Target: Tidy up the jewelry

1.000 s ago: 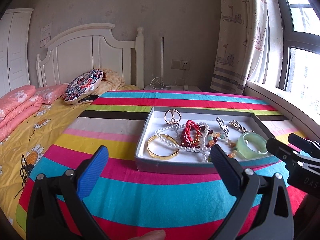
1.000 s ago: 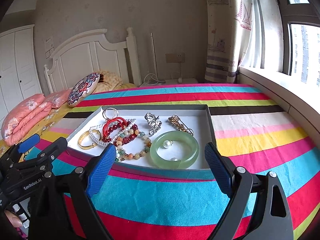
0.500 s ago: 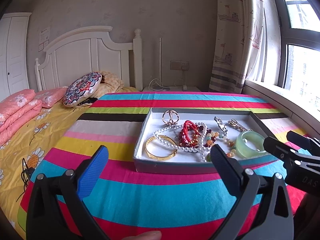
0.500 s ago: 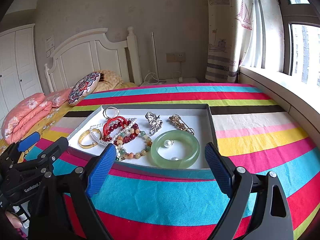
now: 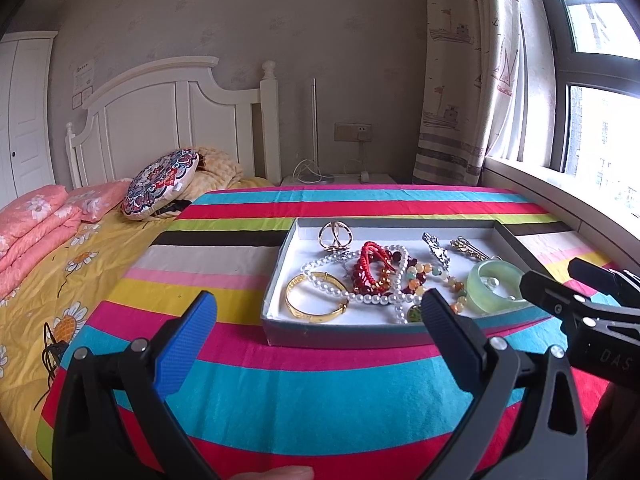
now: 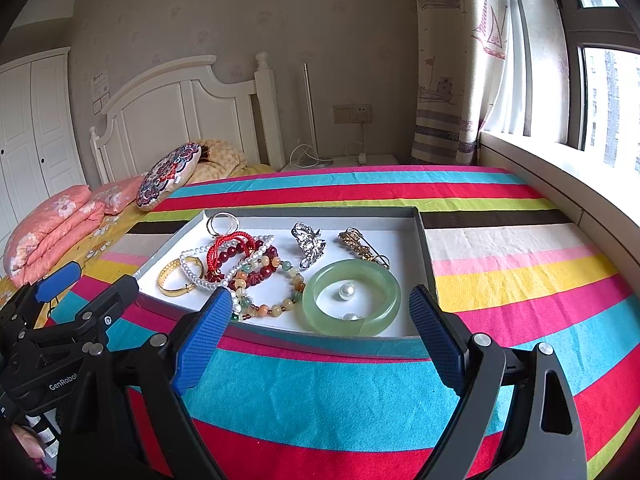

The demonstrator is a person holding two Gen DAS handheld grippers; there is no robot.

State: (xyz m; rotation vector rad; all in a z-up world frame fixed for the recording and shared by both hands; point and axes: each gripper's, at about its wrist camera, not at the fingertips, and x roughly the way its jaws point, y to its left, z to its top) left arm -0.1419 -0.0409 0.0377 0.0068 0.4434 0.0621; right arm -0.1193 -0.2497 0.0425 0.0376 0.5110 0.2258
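Note:
A shallow grey box [image 6: 427, 240] [image 5: 276, 332] with a white floor lies on the striped cloth. Inside are a green jade bangle [image 6: 352, 298] [image 5: 494, 288], a gold bangle [image 6: 176, 276] [image 5: 316, 294], a pearl strand [image 5: 360, 298], red bead bracelets [image 6: 236, 250], a mixed bead bracelet [image 6: 276, 280], a silver brooch [image 6: 310, 240], a gold pin [image 6: 362, 246] and a gold ring piece [image 5: 335, 235]. My right gripper [image 6: 320, 328] hangs open just short of the box's near wall, facing the jade bangle. My left gripper [image 5: 316, 332] is open too, nothing between its fingers, before the box's near left corner.
The striped cloth [image 6: 500, 272] covers the surface. To the left lies a bed with yellow flowered sheet [image 5: 36, 280], pink pillows [image 6: 52, 224] and a round patterned cushion [image 5: 160, 184]. A window sill [image 6: 560, 184] and curtain [image 6: 452, 60] run along the right.

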